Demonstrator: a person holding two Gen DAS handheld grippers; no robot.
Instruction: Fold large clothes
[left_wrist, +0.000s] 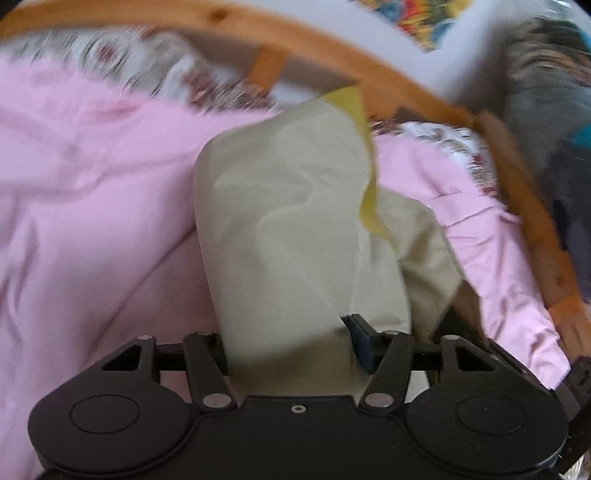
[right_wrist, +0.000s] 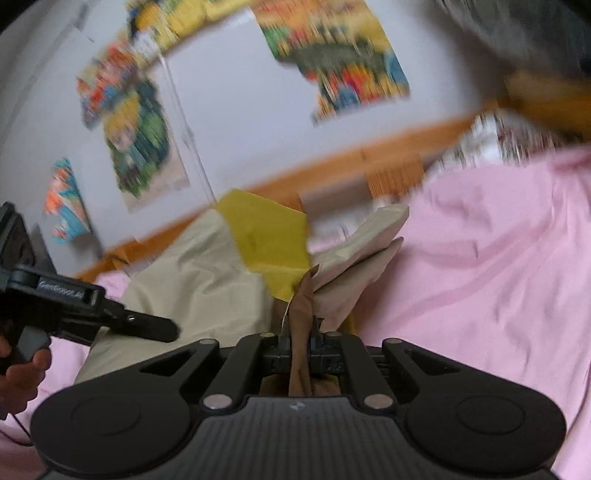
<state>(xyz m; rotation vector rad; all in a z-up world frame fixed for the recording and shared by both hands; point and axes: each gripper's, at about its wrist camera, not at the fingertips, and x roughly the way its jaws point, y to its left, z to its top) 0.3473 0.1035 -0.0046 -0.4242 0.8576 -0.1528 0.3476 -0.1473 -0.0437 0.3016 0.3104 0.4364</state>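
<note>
Beige cloth, the garment (left_wrist: 288, 206), is held lifted above a pink bed sheet (left_wrist: 92, 221) by both tools; a carry or fold-over step is judged in hand. Left gripper (left_wrist: 291, 343): jaws part open, a wide bunch of fabric filling the gap between them. Right gripper (right_wrist: 299, 350): jaws nearly closed, pinching a thin brownish edge (right_wrist: 301, 314). Ahead of both jaws a yellow panel (right_wrist: 269, 240) shows. Next, the held edges would need laying flat and aligned on the sheet.
</note>
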